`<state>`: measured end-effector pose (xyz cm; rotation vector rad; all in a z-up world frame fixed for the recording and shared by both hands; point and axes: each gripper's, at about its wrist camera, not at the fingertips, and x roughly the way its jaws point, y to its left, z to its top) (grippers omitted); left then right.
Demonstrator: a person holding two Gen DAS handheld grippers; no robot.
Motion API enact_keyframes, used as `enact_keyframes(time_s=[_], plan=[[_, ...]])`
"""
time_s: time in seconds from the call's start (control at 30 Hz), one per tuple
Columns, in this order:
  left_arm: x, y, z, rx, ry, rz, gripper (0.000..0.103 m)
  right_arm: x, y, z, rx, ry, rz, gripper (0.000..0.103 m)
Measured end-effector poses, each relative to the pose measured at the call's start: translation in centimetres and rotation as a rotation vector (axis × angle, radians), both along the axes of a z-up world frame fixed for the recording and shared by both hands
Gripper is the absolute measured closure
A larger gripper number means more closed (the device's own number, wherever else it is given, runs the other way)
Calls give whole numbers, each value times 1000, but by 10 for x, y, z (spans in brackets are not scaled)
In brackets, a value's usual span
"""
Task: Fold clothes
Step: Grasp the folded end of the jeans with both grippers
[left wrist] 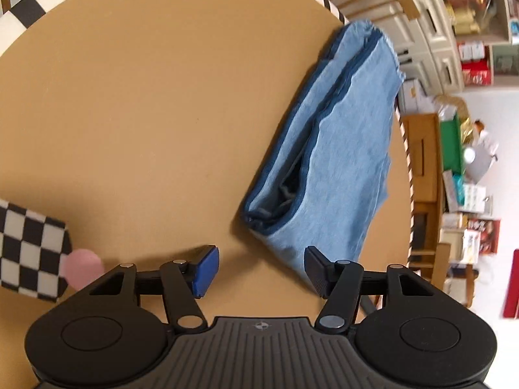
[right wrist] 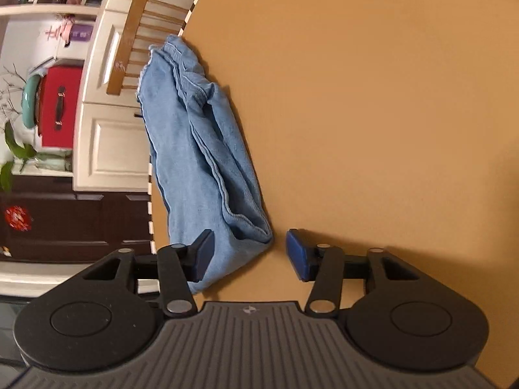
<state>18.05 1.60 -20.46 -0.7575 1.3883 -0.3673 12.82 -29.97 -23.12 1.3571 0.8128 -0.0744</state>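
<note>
left gripper [left wrist: 261, 270]: stood low in the left wrist frame, jaws parted, nothing pinched between them
left fingers [left wrist: 206, 272]: blue pad at lower left, dark ribbed finger at lower right
right gripper [right wrist: 248, 256]: stood low in the right wrist frame, jaws parted, gripping nothing
right fingers [right wrist: 296, 256]: blue pad right of centre, dark finger left of centre

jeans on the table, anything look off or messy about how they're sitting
Yes. The folded jeans lie at the very edge of the tan table, with one long side hanging past the rim. The layers do not line up: one end gapes open and the top fold is wrinkled. Both grippers are open and hold nothing.
</note>
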Motion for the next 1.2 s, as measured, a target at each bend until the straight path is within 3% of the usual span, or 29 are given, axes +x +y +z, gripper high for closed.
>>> enact_keyframes(time_s=[0.13, 0.23, 0.3, 0.4, 0.5, 0.57, 0.63, 0.67, 0.73, 0.8, 0.93, 1.03, 1.1, 1.13, 1.17, 1.2], plan=[[6, -8, -3, -10, -6, 0, 42, 10, 2, -10, 91, 4, -16, 51], [12, -12, -6, -28, -13, -11, 42, 19, 5, -12, 132, 8, -11, 40], [15, -15, -7, -42, -6, -13, 42, 21, 4, -12, 153, 23, -14, 39], [19, -17, -8, -46, 3, -23, 41, 28, 4, -7, 118, 65, 17, 47], [18, -17, -8, -41, -1, -38, 42, 35, 11, 2, 40, 70, 61, 45], [18, -16, -8, -34, -1, -40, 45, 35, 12, 2, 47, 65, 52, 41], [18, -14, -9, -21, 4, -34, 60, 34, 12, 1, 63, 65, 40, 41], [17, -12, -11, -31, 15, -25, 62, 34, 11, 0, 71, 66, 35, 41], [16, -5, -15, -78, 52, 10, 73, 32, 10, -1, 82, 68, 27, 41], [15, 2, -19, -152, 99, 63, 76, 29, 8, -2, 92, 70, 20, 38], [16, 7, -15, -274, 139, 127, 79, 19, 6, -2, 116, 58, -16, 20], [19, 5, -7, -320, 141, 131, 79, 16, 9, -3, 122, 32, -48, 9], [21, 1, -6, -330, 142, 121, 79, 20, 10, -11, 176, 3, -97, 10], [22, 0, -6, -333, 145, 122, 79, 22, 11, -17, 210, -11, -119, 15], [21, 1, -5, -336, 148, 124, 79, 25, 12, -24, 253, -12, -132, 33], [20, 3, -5, -340, 152, 126, 79, 29, 15, -31, 287, 7, -138, 43]])
